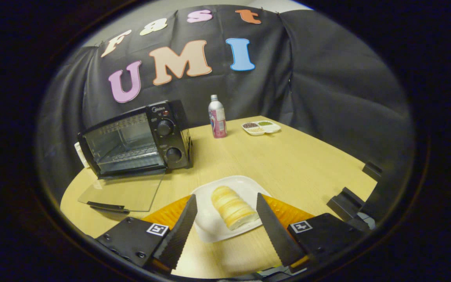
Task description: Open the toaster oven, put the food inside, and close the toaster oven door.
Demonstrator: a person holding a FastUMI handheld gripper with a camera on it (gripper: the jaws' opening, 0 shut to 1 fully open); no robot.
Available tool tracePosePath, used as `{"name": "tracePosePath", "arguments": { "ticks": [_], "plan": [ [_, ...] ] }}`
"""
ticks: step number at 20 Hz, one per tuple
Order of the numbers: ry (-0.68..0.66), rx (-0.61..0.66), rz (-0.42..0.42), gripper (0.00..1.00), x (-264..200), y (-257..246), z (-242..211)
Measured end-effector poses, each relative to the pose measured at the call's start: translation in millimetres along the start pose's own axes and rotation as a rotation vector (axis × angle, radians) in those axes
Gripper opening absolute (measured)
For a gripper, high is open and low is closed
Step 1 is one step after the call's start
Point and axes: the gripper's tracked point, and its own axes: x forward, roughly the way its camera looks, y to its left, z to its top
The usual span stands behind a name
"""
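Observation:
A black toaster oven point(139, 137) stands on the wooden table to the left, beyond my fingers. Its glass door point(121, 194) is folded down flat onto the table, and the wire rack inside shows. A pale bread roll point(233, 207) lies on a white plate point(210, 223). My gripper point(225, 201) is open, with one finger on each side of the roll and a gap left between each finger and the bread. The roll rests on the plate, untouched.
A pink and white bottle point(217, 116) stands upright at the back of the table, right of the oven. A white divided dish point(261, 127) with small foods lies further right. Black blocks point(347, 201) sit at the table's right edge.

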Motion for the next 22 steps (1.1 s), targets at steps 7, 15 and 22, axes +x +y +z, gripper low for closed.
{"name": "tracePosePath", "arguments": {
  "ticks": [7, 15, 22],
  "plan": [
    [0.061, 0.013, -0.005, 0.97, 20.0, -3.6, -14.0],
    [0.118, 0.020, -0.007, 0.97, 32.0, -5.0, -28.7],
    [0.118, -0.107, -0.035, 0.73, 31.2, -8.0, -37.5]
  ]
}}
